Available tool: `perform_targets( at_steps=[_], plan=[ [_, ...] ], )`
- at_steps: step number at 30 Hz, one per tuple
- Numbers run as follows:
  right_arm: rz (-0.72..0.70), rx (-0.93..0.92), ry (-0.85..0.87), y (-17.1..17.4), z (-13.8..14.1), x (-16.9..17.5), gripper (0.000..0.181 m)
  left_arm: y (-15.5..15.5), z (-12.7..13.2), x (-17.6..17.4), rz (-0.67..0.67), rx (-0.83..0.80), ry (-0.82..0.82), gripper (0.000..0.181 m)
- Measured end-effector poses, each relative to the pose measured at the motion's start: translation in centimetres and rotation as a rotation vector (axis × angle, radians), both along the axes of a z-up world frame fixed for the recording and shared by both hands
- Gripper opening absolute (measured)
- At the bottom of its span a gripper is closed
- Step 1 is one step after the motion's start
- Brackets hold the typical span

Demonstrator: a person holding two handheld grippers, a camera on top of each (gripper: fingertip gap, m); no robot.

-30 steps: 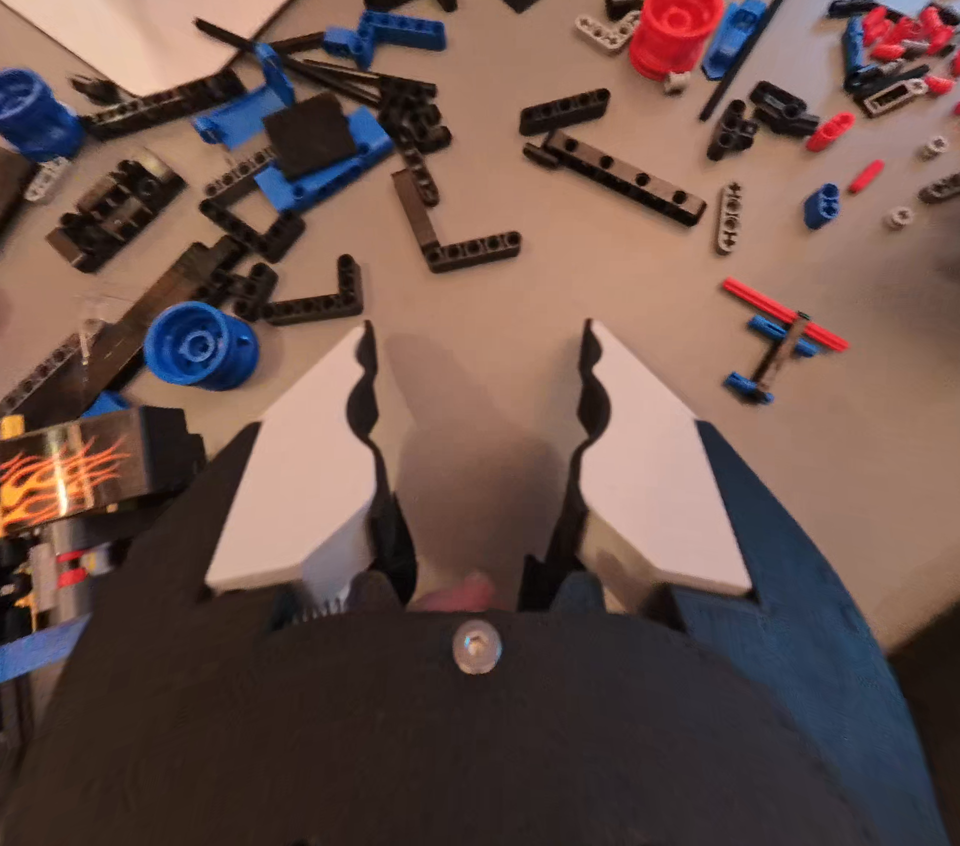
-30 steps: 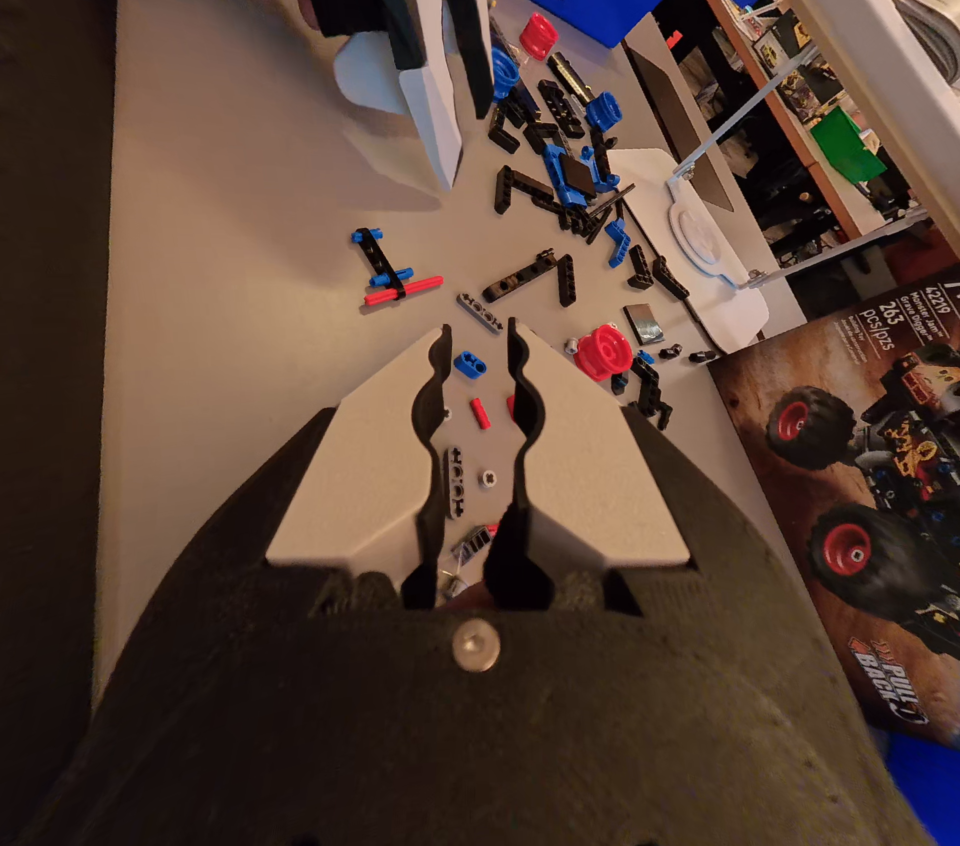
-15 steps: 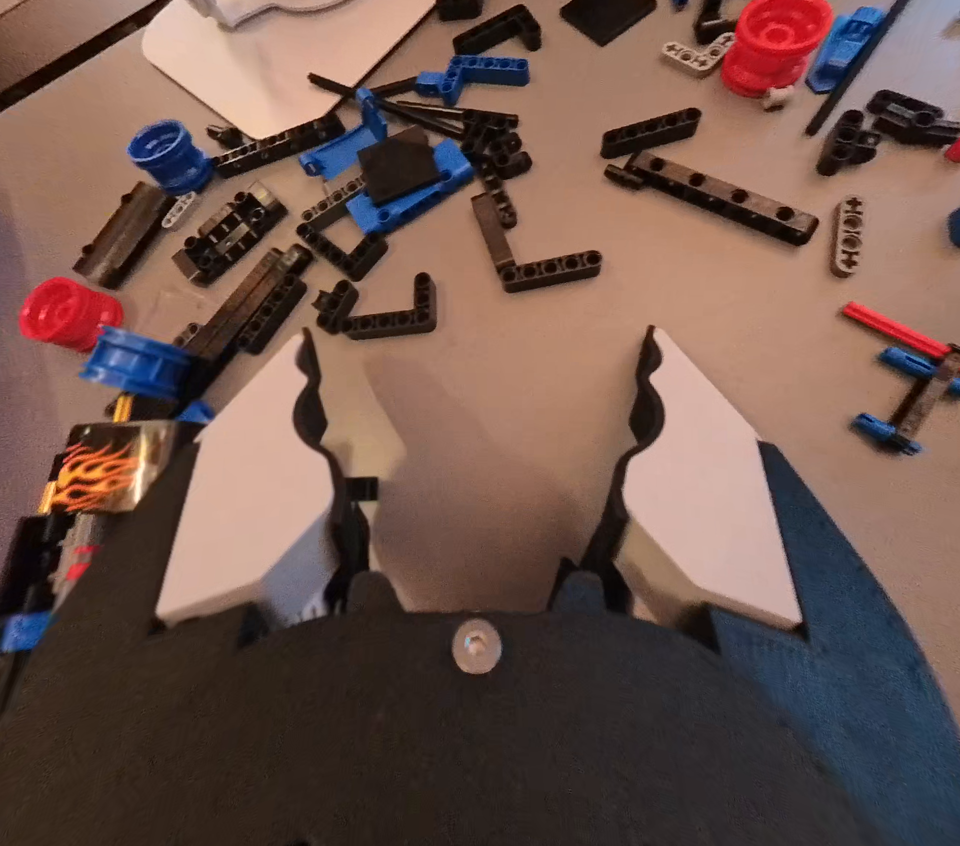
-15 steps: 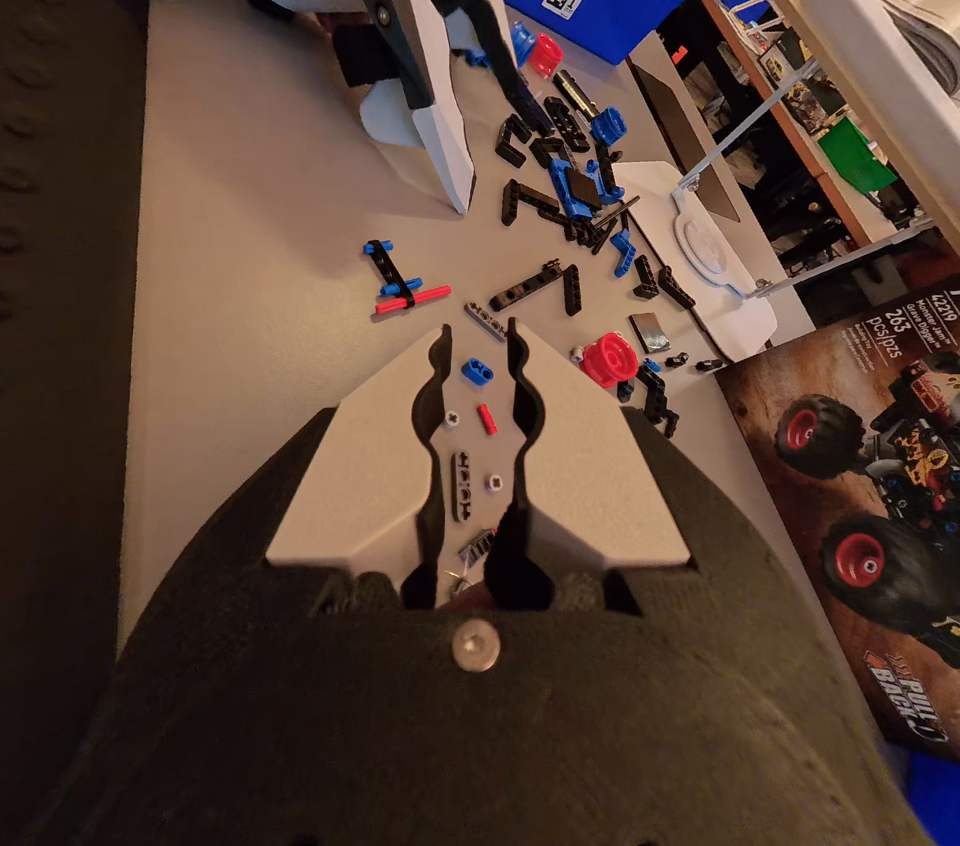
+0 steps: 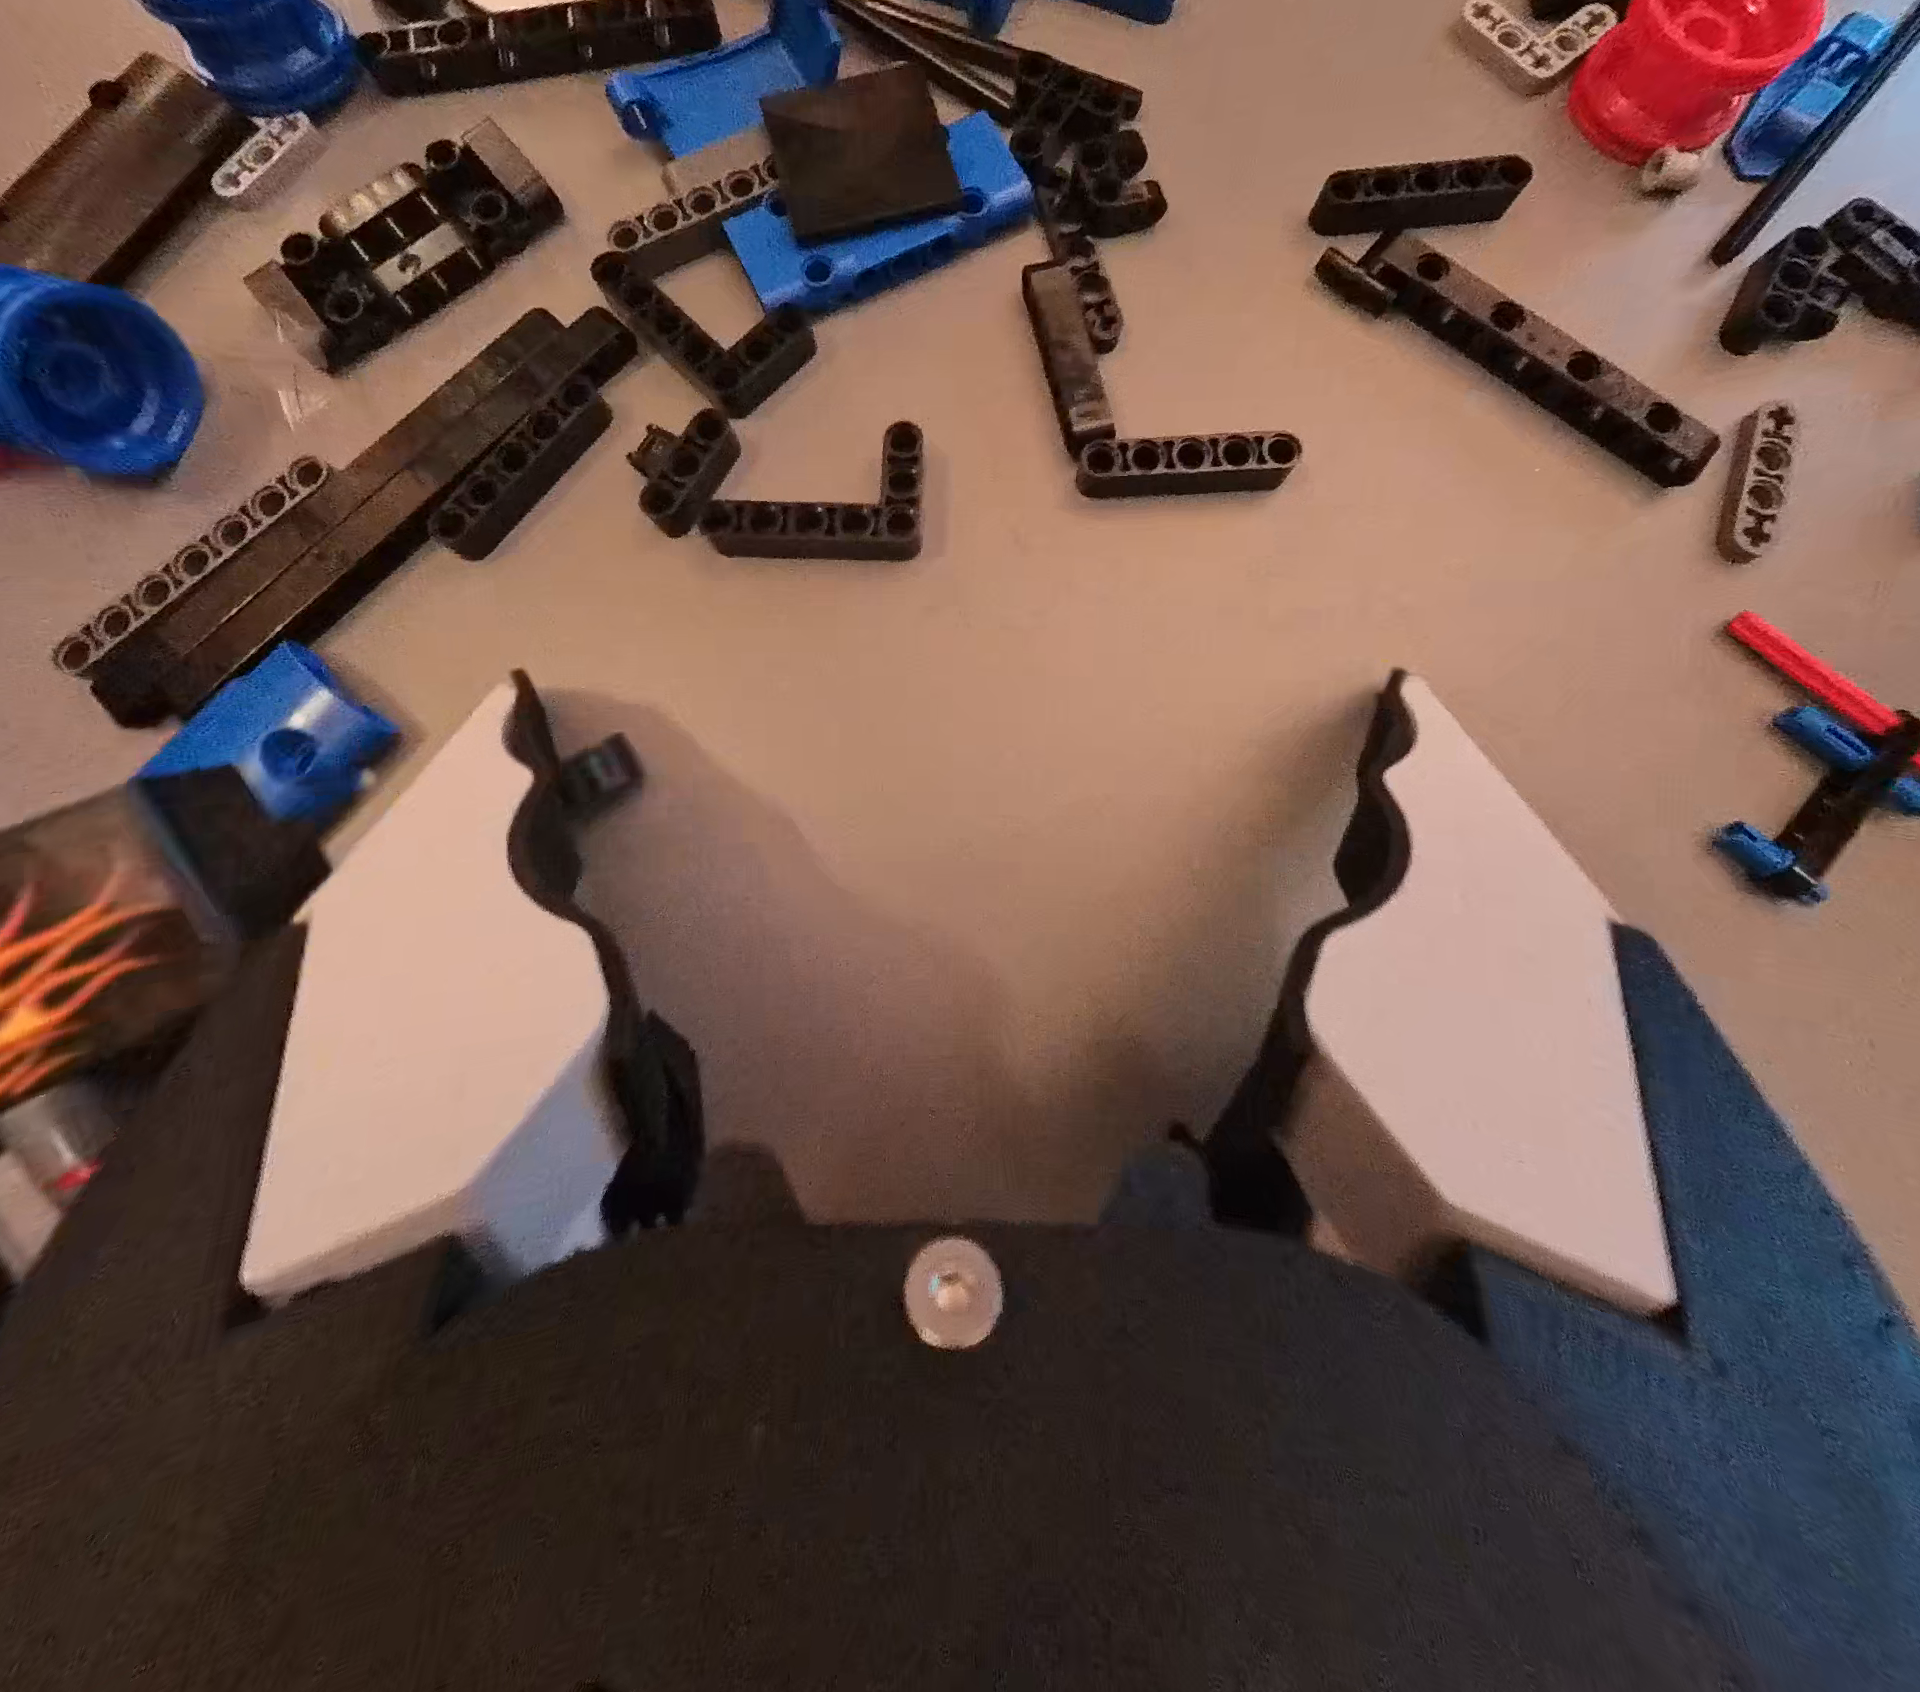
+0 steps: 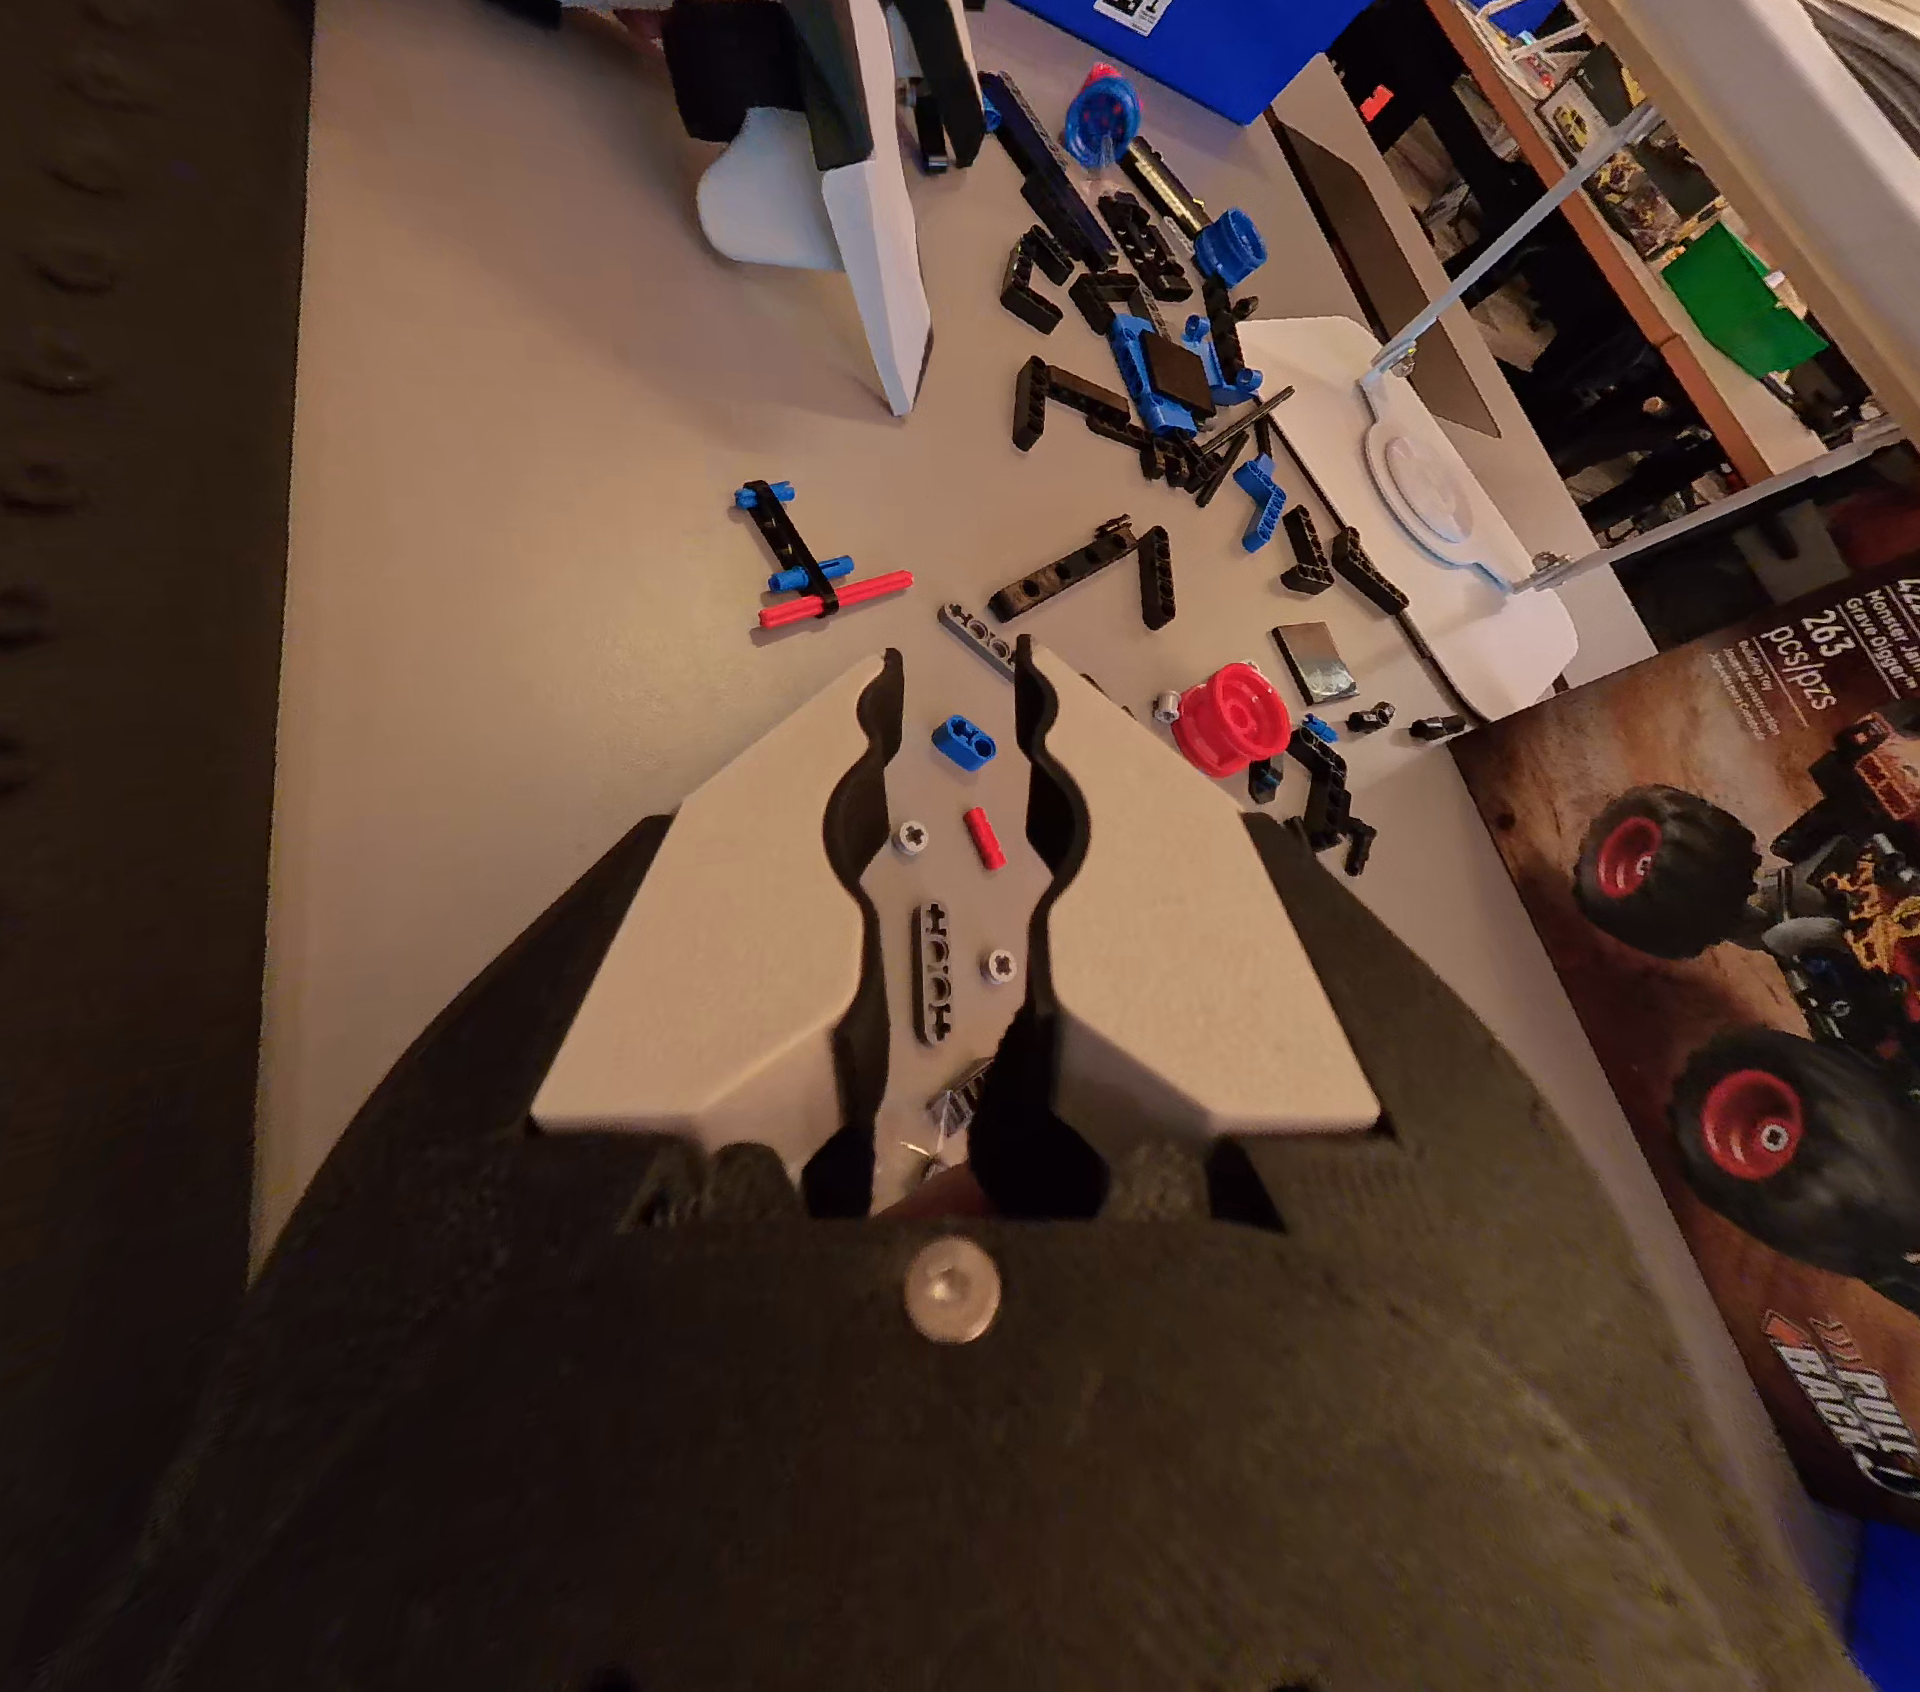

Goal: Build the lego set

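My left gripper [image 5: 956, 707] is spread wide and empty above bare table [image 5: 1018, 603]. A small black pin [image 5: 597, 775] lies right against the inner edge of my left-hand finger, at about nine o'clock from the gap. The loose Lego parts fan out from ten to two o'clock: a black L-shaped beam [image 5: 821, 504] at eleven, a second L-beam [image 5: 1153, 416] at twelve, a long black beam [image 5: 1517, 354] at one, and a red wheel hub [image 5: 1694, 53] farther off at two.

My right gripper [image 6: 956, 655] is only narrowly parted and holds nothing. Seen through its gap on the table are a blue connector [image 6: 963, 743], a red pin [image 6: 983, 838] and a thin grey liftarm [image 6: 932, 972].

These pieces look light, hard and slick (they will skate if nudged). I'd judge the beams best pinched across their flat long sides near mid-length, and the pin across its barrel, squarely, or it will squirt out.
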State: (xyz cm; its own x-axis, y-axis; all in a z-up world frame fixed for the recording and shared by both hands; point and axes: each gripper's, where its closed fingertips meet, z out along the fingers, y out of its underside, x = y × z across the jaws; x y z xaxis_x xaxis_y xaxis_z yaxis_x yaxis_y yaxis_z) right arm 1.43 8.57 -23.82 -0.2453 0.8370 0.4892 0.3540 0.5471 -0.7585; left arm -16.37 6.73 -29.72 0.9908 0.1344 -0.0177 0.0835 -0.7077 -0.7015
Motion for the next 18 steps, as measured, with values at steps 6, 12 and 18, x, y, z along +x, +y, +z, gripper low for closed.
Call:
perform_targets(
  at_steps=[6, 12, 18],
  plan=[
    [-0.009, -0.009, 0.005, 0.3, 0.1, 0.1, 0.018, -0.1, 0.0, 0.0, 0.002, -0.002, 0.000, 0.147],
    [-0.011, -0.024, 0.013, 0.3, 0.3, 0.1, 0.018, -0.1, -0.1, 0.0, 0.003, -0.003, -0.001, 0.148],
    [-0.086, -0.090, 0.010, 1.3, 0.3, -0.1, 0.049, -0.1, 0.0, -0.1, 0.002, -0.003, -0.001, 0.148]
  ],
)
